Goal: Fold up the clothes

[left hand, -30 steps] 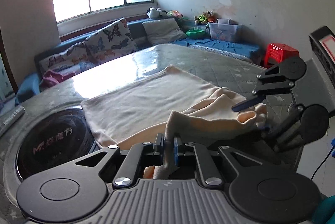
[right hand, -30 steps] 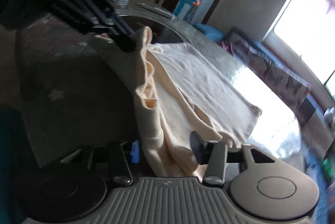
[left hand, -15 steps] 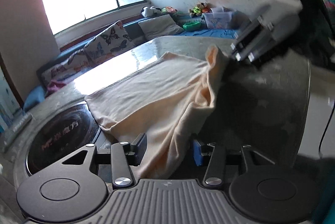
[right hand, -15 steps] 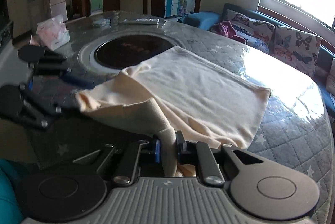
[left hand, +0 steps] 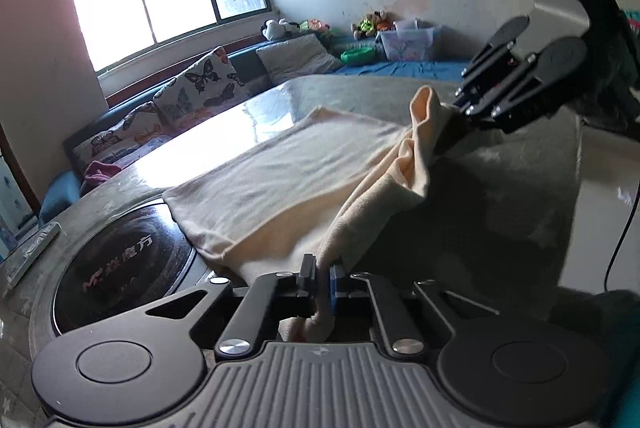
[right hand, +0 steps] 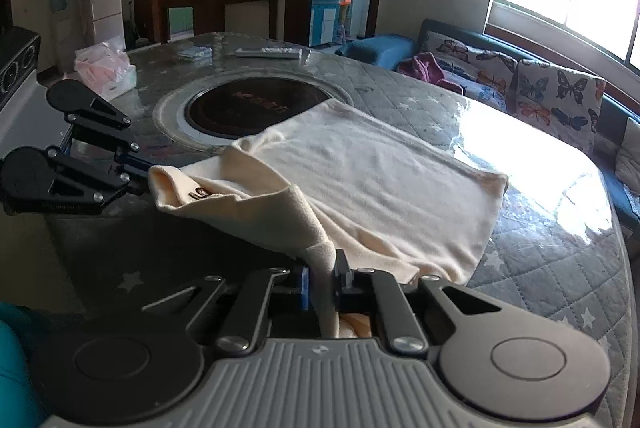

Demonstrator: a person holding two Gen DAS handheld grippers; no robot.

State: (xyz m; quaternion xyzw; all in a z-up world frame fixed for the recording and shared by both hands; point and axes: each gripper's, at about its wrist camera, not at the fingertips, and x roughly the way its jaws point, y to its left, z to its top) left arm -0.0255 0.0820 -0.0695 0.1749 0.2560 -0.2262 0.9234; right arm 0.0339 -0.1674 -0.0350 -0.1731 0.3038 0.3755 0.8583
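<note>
The left gripper [left hand: 320, 282] is clamped on one near corner of the cream garment [left hand: 288, 180], and the right gripper [right hand: 321, 282] pinches the other, lifting that edge. Beyond, the garment lies flat on the quilted table [right hand: 560, 268], its far hem near the glossy table edge, bare tabletop around it.

A: Where did the garment [left hand: 304, 184] lie?

B: On the worktop [right hand: 560, 248], its far part flat and just beside the round inset plate [right hand: 252, 108]. The near edge hung lifted between the left tongs [left hand: 320, 278] and the right tongs [right hand: 320, 278].

A: And behind the worktop?

B: A sofa [right hand: 520, 84] stood below the window [left hand: 168, 0]. A remote [right hand: 268, 53] lay beyond the plate.
</note>
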